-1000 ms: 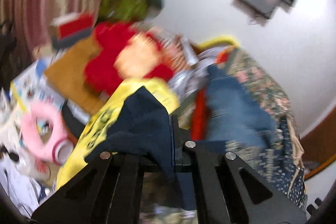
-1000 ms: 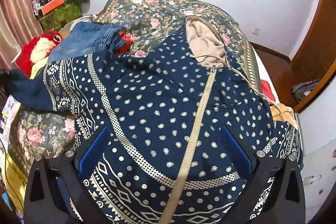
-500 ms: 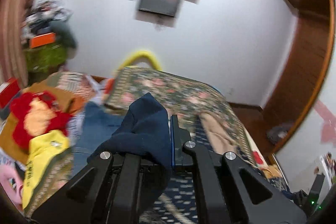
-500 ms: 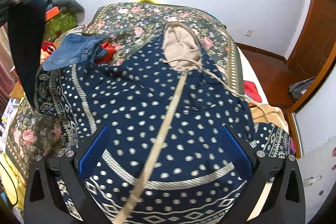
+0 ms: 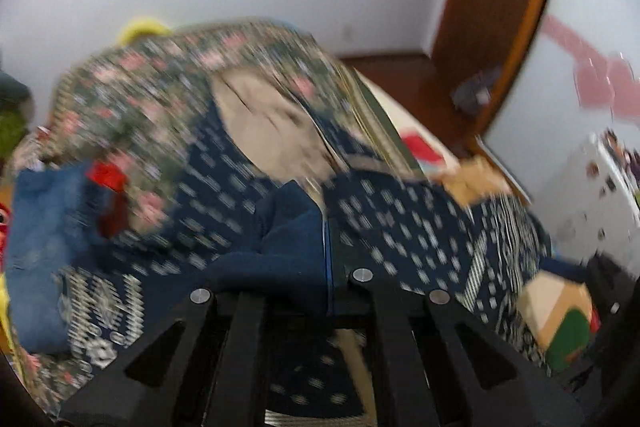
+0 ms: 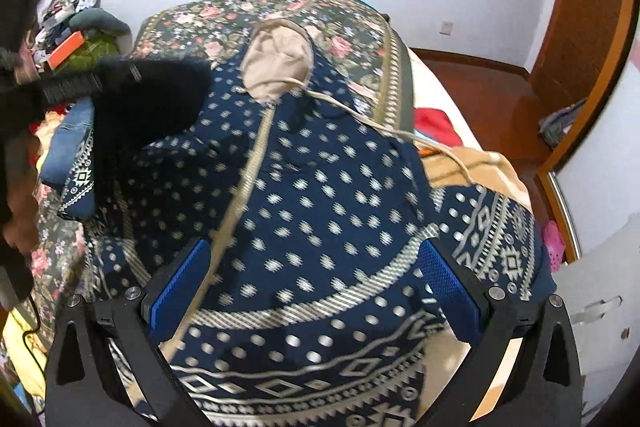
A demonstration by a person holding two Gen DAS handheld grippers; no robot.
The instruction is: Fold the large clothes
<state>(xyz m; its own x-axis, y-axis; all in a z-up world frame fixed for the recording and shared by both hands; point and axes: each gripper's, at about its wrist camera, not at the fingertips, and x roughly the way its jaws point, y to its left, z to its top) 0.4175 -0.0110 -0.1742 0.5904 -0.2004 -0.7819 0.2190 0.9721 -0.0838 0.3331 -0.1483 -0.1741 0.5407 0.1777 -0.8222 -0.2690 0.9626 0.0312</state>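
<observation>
A navy hooded jacket point(image 6: 312, 195) with white dots, a beige zip and a beige-lined hood point(image 6: 276, 63) lies spread face up on the floral bedspread point(image 6: 248, 15). My left gripper point(image 5: 320, 243) is shut on the plain navy sleeve cuff point(image 5: 280, 239) and holds it over the jacket's chest; it shows in the right wrist view as the dark cuff point(image 6: 156, 95) lifted at the left. My right gripper point(image 6: 312, 291) is open and empty, hovering over the jacket's hem. The left wrist view is motion-blurred.
Blue jeans point(image 6: 68, 143) and a red item point(image 5: 106, 177) lie at the bed's left edge. A tan cloth point(image 6: 480, 167) and a red cloth point(image 6: 434, 125) lie at the right edge. Clutter point(image 6: 76, 35) stands at the far left; a wooden door frame point(image 6: 592, 35) stands right.
My left gripper has swung the sleeve from the left side of the bed up and across over the jacket's chest. My right gripper has stayed open over the hem.
</observation>
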